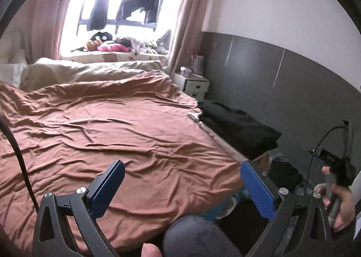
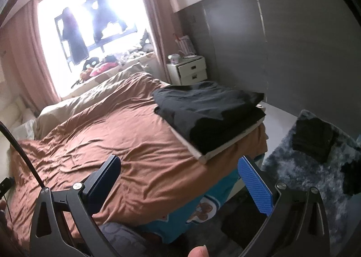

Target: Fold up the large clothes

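A folded stack of black clothes [image 1: 239, 128] lies on the bed's right corner; in the right wrist view the stack [image 2: 209, 110] is ahead and right. Dark clothes [image 2: 312, 139] lie on the blue-grey rug [image 2: 300, 173] beside the bed. My left gripper [image 1: 182, 184] is open and empty above the rust-brown bed cover [image 1: 108, 126]. My right gripper [image 2: 180, 180] is open and empty above the bed's near corner. The right hand-held gripper's handle and hand [image 1: 336, 187] show at the right of the left wrist view.
A white nightstand [image 2: 189, 69] stands by the grey wall panel [image 2: 293, 53]. Beige bedding [image 1: 85, 69] lies at the bed's far side. Clothes hang in the bright window [image 1: 126, 1]. A teal printed sheet [image 2: 191, 209] hangs off the bed's near edge.
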`<state>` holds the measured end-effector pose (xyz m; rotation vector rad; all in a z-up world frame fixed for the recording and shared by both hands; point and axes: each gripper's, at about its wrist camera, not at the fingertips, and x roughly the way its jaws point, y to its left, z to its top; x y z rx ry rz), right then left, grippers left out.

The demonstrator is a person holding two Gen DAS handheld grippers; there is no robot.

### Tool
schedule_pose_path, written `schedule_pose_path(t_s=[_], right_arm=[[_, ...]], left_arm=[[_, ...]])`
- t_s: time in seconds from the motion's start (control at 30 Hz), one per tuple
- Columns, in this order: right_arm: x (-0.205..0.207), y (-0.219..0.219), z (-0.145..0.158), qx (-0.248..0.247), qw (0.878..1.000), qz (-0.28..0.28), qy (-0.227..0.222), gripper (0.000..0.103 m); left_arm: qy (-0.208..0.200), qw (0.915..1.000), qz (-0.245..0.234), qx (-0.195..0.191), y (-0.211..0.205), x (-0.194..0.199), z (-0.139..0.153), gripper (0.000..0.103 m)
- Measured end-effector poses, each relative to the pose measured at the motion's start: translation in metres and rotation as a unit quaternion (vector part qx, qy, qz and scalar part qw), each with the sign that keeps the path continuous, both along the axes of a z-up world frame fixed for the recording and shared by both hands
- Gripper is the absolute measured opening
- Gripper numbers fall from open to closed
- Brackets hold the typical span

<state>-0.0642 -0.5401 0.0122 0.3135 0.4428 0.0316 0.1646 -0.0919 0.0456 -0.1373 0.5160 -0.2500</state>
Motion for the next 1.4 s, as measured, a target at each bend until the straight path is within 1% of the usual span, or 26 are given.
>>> schedule_pose_path(t_s=[0.1,0.3,0.47,0.57,0.73,0.87,0.93,1.1,1.17,1.4], right_arm=[[-0.01,0.014,-0.003,-0.016,1.0,0.007,-0.002,0.103],[-0.031,0.036,-0.01,-0.029,0.999,0.017,-0.017,0.103],[-0.045,0.051,-0.023,-0.041,0.998,0.023,-0.029,0.103],[-0.05,0.061,-0.032,-0.041,0.998,0.035,-0.027,0.103],[-0.057,0.082,-0.042,-0.065,0.997,0.032,-0.042,0.103],[-0.053,0.09,-0.045,-0.069,0.995,0.05,-0.047,0.103],[-0.053,0.095,-0.048,-0.07,0.995,0.059,-0.048,0.103],[-0.05,0.108,-0.058,-0.081,0.993,0.08,-0.04,0.103],[-0.047,0.11,-0.06,-0.079,0.992,0.088,-0.034,0.103],[-0.049,0.117,-0.057,-0.08,0.993,0.086,-0.03,0.103]], left_arm=[[-0.006,0.9999,0.013,0.009,0.007,-0.018,-0.005,0.103],[-0.025,0.9989,0.038,0.008,0.021,-0.052,-0.013,0.103],[-0.039,0.9979,0.043,0.028,0.02,-0.075,-0.02,0.103],[-0.038,0.9978,0.049,0.022,0.025,-0.085,-0.029,0.103],[-0.035,0.9963,0.067,0.04,0.034,-0.093,-0.042,0.103],[-0.029,0.9952,0.089,0.029,0.047,-0.096,-0.052,0.103],[-0.027,0.9944,0.097,0.033,0.052,-0.096,-0.054,0.103],[-0.022,0.993,0.109,0.039,0.058,-0.098,-0.055,0.103],[-0.022,0.9927,0.111,0.043,0.06,-0.099,-0.056,0.103],[-0.027,0.9915,0.117,0.05,0.061,-0.105,-0.054,0.103]])
